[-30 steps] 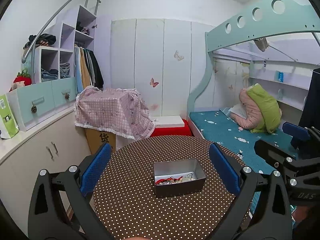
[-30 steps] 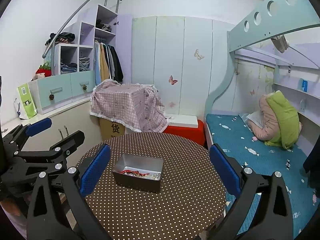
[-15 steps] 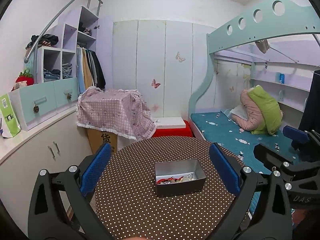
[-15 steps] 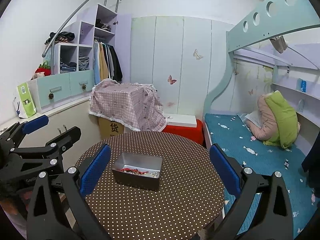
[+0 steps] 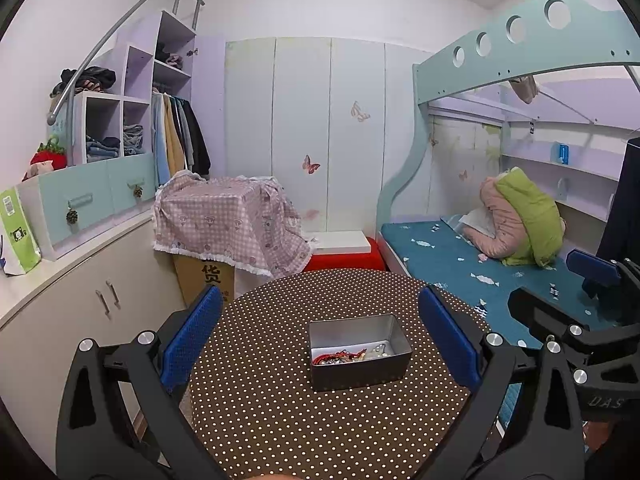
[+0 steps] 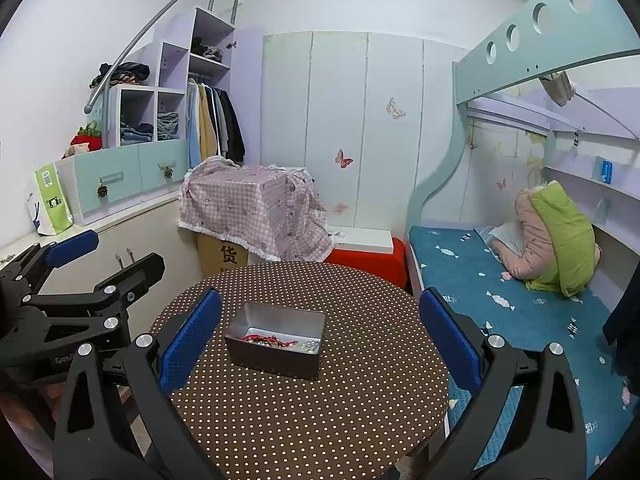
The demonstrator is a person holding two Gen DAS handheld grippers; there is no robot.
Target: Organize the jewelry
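Observation:
A grey metal tin (image 5: 360,354) stands on the round brown polka-dot table (image 5: 280,400). Inside lies a tangle of jewelry (image 5: 340,357), a red cord piece and pale beads. The tin (image 6: 275,345) and the jewelry (image 6: 276,341) also show in the right wrist view. My left gripper (image 5: 320,336) is open and empty, held above the table's near side, with the tin between its blue fingers (image 5: 192,336). My right gripper (image 6: 320,340) is open and empty, to the right of the tin. Each gripper shows at the edge of the other's view.
A box under a pink checked cloth (image 5: 224,220) and a red stool (image 5: 344,260) stand behind the table. A white cabinet (image 5: 60,320) runs along the left. A bed with a teal mattress (image 5: 480,272) is on the right.
Both grippers have drifted slightly, so the tin sits a little lower in each view. Both stay open. The tin and jewelry have not moved.

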